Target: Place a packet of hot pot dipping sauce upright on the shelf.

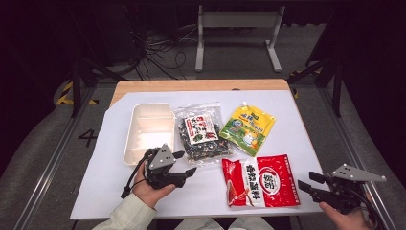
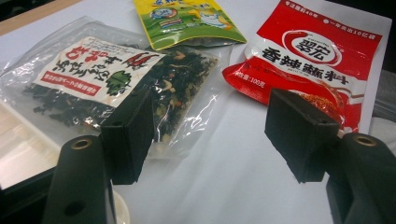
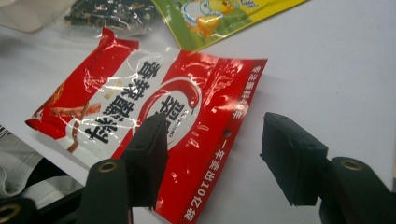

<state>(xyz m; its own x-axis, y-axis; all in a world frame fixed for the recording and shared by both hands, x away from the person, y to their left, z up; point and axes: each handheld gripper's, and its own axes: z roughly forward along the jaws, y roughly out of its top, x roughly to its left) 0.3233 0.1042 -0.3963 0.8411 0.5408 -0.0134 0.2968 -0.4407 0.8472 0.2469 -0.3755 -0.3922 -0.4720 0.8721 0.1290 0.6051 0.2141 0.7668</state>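
White paper covers the wooden table (image 1: 143,86) seen from the high view. On it, from left to right, lie a cream plastic tray (image 1: 149,132), a clear bag of dark dried greens (image 1: 202,134) and a yellow-green pouch (image 1: 248,128), with a red sauce packet (image 1: 261,181) nearer me. My left gripper (image 1: 186,163) hovers just beside the clear bag's near edge, jaws apart and empty. My right gripper (image 1: 307,181) sits just right of the red packet, jaws also apart.

In the left gripper view, my two black jaws stand wide with nothing between them; the clear bag (image 2: 116,88) lies behind the left jaw, the red packet (image 2: 308,60) behind the right.

In the right gripper view, my jaws gape open above the red packet's (image 3: 140,107) edge, not pressing it.
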